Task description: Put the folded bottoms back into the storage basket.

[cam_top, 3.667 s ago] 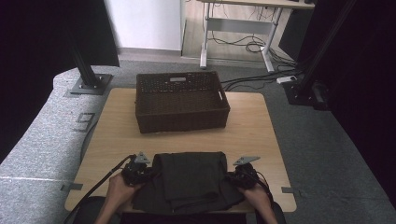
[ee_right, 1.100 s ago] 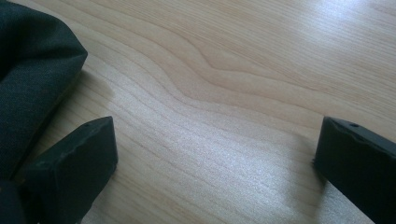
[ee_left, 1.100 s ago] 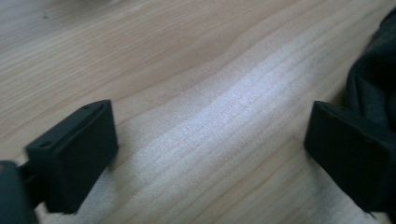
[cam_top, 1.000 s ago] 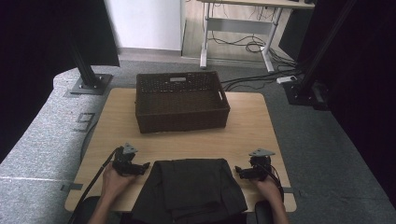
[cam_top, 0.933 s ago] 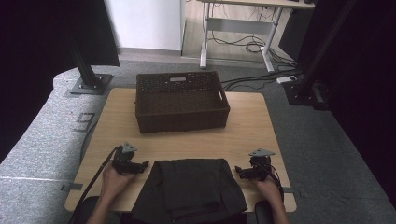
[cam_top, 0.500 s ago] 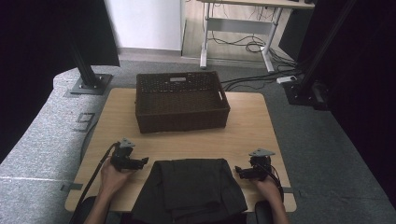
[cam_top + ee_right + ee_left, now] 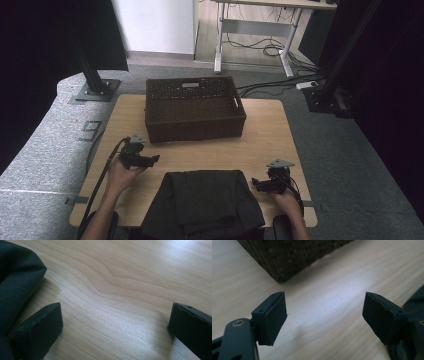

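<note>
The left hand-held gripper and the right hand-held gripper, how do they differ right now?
The left hand-held gripper is beside the wicker basket, apart from the folded dark cloth; the right hand-held gripper sits at the cloth's right edge. The left's jaws have just been closing a little with nothing between them; the right's stand wider. Both are open, empty and point inward over the wooden table.

Lighting: even, soft overhead light on the wooden surface (image 7: 260,135); dark curtains leave both flanks of the high view near black. Glare: pale sheen on the wood in both gripper views. Focus: wicker basket (image 7: 287,255) and near fingers (image 7: 270,317) blurred.
</note>
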`<action>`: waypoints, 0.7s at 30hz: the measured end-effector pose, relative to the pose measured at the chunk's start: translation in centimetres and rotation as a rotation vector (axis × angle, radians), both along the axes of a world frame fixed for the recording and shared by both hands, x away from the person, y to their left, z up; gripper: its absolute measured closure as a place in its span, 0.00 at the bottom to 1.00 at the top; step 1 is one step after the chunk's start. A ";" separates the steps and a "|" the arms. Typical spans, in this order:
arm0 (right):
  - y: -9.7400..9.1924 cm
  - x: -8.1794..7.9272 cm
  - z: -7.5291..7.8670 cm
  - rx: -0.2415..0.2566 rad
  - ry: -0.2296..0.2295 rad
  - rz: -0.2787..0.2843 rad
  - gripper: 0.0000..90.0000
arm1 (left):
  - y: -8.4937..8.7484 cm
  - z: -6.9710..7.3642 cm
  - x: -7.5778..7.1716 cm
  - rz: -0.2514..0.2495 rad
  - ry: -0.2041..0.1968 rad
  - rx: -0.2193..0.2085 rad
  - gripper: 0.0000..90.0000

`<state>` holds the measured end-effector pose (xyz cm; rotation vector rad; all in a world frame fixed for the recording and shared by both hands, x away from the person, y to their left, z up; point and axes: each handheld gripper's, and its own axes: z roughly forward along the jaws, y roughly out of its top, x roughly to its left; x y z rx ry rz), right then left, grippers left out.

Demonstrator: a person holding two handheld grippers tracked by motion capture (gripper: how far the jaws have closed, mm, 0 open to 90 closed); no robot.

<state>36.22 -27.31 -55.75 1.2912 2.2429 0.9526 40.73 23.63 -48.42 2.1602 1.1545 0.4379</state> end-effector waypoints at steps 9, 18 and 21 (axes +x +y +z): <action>0.0 0.0 0.0 0.000 0.000 0.000 0.00 | 0.9 3.5 2.8 0.028 -0.038 -0.038 0.29; 0.0 0.0 0.0 0.000 -0.002 0.000 0.00 | 1.2 6.2 5.5 0.074 -0.069 -0.032 0.34; 0.0 0.0 0.0 0.000 -0.002 0.000 0.00 | 1.1 6.6 6.3 0.088 -0.073 -0.025 0.37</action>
